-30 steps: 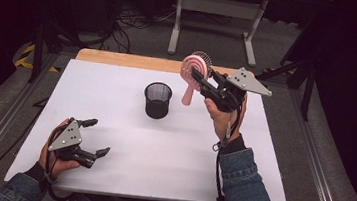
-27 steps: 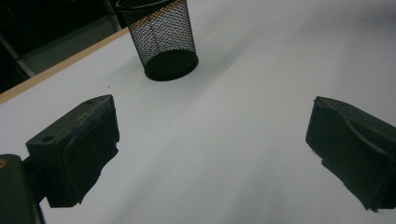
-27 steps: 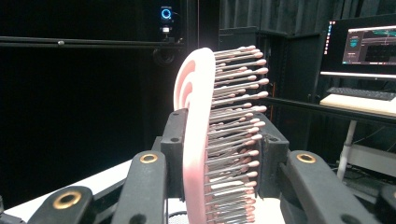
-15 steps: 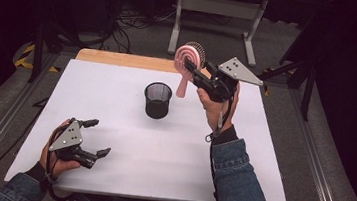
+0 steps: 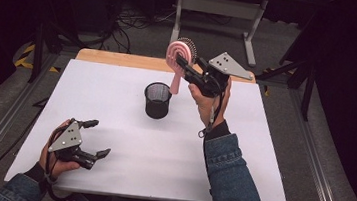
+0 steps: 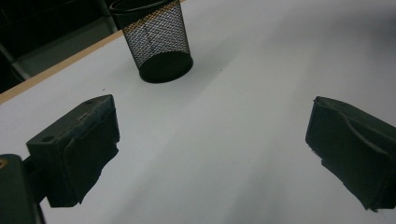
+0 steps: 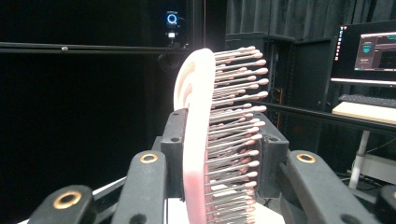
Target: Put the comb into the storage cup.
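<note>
high view overhead facing forward, left claw view low, both sharing mesh cup (image 5: 157,100)

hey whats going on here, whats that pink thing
A person works at a white table with a gripper in each hand. The right gripper is shut on a pink hairbrush, held in the air with its handle hanging down, just beyond and right of a black mesh cup. The left gripper rests open near the table's front left, holding nothing.

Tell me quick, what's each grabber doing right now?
Left gripper: open, holding nothing, low over the white table.
Right gripper: closed on the pink hairbrush, held up beside the black mesh cup.
</note>
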`<move>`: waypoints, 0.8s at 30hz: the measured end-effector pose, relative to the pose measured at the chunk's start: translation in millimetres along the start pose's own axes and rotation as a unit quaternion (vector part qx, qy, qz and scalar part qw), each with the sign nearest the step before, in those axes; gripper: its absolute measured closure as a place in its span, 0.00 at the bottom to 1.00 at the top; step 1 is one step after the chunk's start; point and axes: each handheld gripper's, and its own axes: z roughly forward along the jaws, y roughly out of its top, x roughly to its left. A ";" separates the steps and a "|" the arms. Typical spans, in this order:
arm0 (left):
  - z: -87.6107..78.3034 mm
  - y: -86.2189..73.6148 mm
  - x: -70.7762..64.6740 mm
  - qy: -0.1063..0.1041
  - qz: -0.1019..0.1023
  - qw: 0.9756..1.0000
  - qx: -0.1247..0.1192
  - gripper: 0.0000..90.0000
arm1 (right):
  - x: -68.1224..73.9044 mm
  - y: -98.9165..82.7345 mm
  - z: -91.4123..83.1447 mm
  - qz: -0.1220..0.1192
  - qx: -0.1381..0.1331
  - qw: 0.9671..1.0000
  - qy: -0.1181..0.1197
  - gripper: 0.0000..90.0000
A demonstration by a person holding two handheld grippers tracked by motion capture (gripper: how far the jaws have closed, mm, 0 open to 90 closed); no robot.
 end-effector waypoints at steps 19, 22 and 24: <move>-1.9 -1.2 2.3 0.000 -0.003 1.000 -0.002 0.04 | 4.3 -8.5 18.4 0.008 -0.001 1.000 -0.001 0.71; -1.4 -1.6 2.3 0.001 -0.003 1.000 -0.001 0.04 | 4.0 -9.4 20.8 0.007 -0.001 1.000 -0.004 0.71; -1.8 -1.6 2.3 0.000 -0.005 1.000 -0.003 0.04 | 4.0 -10.4 23.1 0.006 -0.001 1.000 -0.005 0.71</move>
